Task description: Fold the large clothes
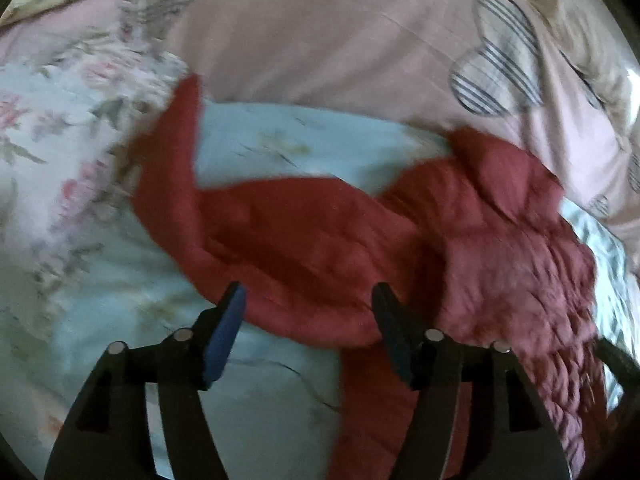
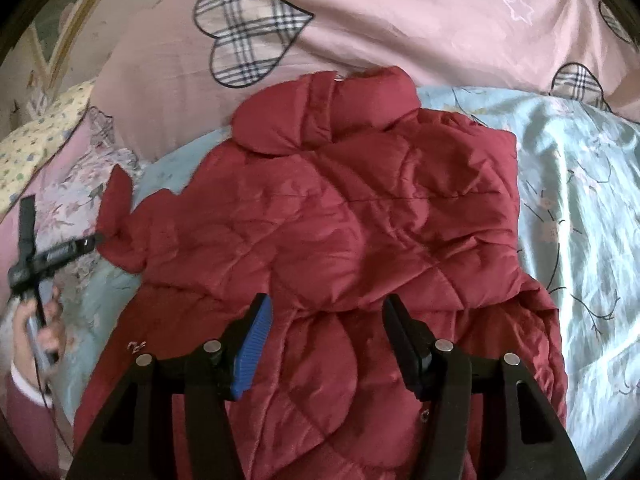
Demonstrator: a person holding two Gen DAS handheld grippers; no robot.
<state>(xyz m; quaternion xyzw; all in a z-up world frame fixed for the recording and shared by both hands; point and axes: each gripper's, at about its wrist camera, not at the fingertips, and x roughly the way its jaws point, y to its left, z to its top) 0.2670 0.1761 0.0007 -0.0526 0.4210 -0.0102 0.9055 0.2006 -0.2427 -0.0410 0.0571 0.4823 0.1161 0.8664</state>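
A dark red quilted jacket (image 2: 344,216) lies spread on a light blue floral bedsheet (image 2: 580,208), with its collar (image 2: 320,116) toward the far side. One sleeve (image 1: 256,220) stretches out to the left and its cuff (image 2: 116,208) points up. My left gripper (image 1: 308,304) hovers open over that sleeve, and nothing is pressed between its blue pads. In the right wrist view, the left gripper (image 2: 64,252) sits just left of the cuff. My right gripper (image 2: 328,312) stands open above the jacket's lower body and holds nothing.
A pink duvet (image 2: 400,20) with plaid hearts is bunched along the far side. A floral pillow (image 1: 60,120) lies at the left. A person's hand (image 2: 40,320) with a red sleeve holds the left gripper. Bare sheet shows to the right of the jacket.
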